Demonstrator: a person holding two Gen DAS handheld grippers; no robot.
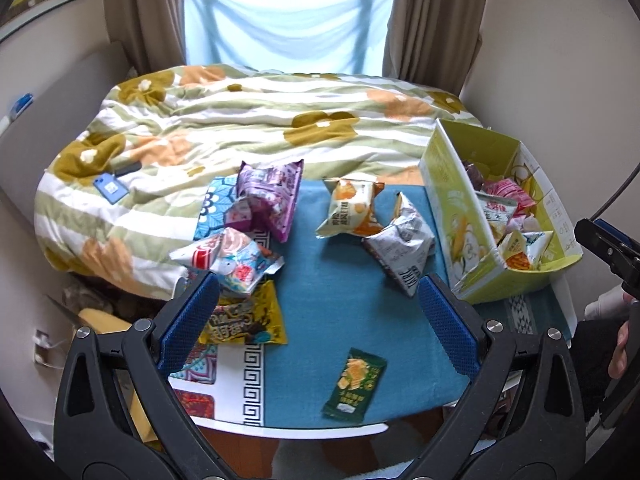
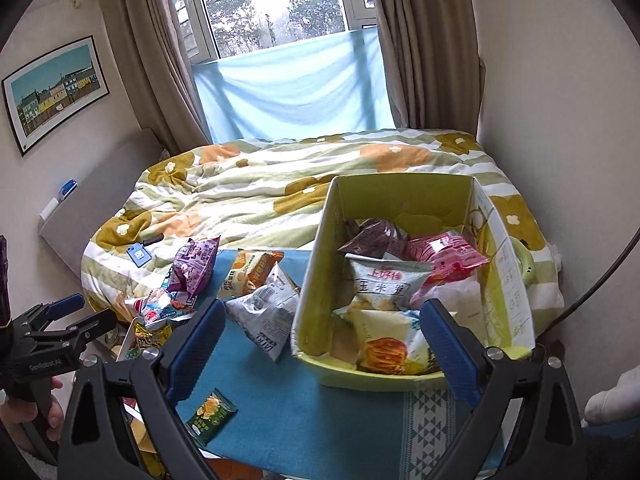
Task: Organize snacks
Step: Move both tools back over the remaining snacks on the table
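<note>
A yellow-green cardboard box (image 1: 452, 216) (image 2: 316, 264) stands open at the right of the blue-clothed table (image 1: 340, 288) and holds several snack packets. Loose on the cloth lie a dark green packet (image 1: 354, 384) (image 2: 210, 410), a grey-white bag (image 1: 402, 240) (image 2: 268, 312), an orange-white bag (image 1: 350, 208) (image 2: 252, 272), a purple bag (image 1: 272, 196) (image 2: 196, 264), a yellow packet (image 1: 244, 318) and a pale blue-red bag (image 1: 228, 258). My left gripper (image 1: 320, 316) is open and empty above the table's front. My right gripper (image 2: 322, 344) is open and empty, just in front of the box.
A bed with a floral quilt (image 1: 248, 128) (image 2: 304, 184) lies behind the table, with a blue card and a dark object (image 1: 110, 188) on it. Curtains and a window are at the back. Walls stand close on both sides.
</note>
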